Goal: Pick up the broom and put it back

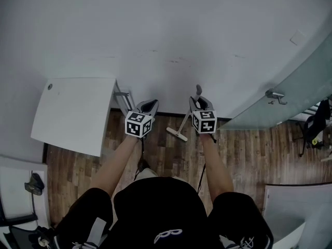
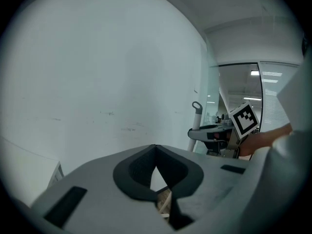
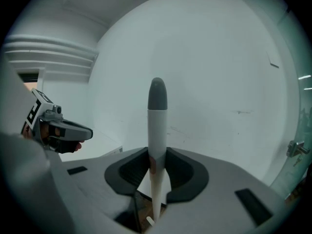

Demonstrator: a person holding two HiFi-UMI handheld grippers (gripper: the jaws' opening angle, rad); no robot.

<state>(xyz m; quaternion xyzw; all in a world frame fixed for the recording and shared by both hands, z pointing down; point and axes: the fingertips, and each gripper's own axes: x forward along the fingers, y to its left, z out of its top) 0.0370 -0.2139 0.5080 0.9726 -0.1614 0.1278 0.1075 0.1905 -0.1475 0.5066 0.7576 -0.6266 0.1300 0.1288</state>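
The broom has a white handle with a grey tip (image 3: 157, 126) and a small flat head (image 1: 177, 134) that hangs just above the wooden floor. My right gripper (image 3: 157, 164) is shut on the handle a little below its grey tip, and the broom stands nearly upright in front of the white wall. In the head view the right gripper (image 1: 200, 104) is to the right of the left gripper (image 1: 148, 107), both at about the same height. The left gripper (image 2: 155, 152) has its pads together with nothing between them. The broom handle (image 2: 196, 118) also shows in the left gripper view, to its right.
A white table (image 1: 72, 113) stands at the left against the wall. A glass door (image 1: 290, 95) with a metal handle (image 1: 275, 96) angles in at the right, with a dark chair (image 1: 313, 128) behind it. The wooden floor (image 1: 249, 149) runs below both grippers.
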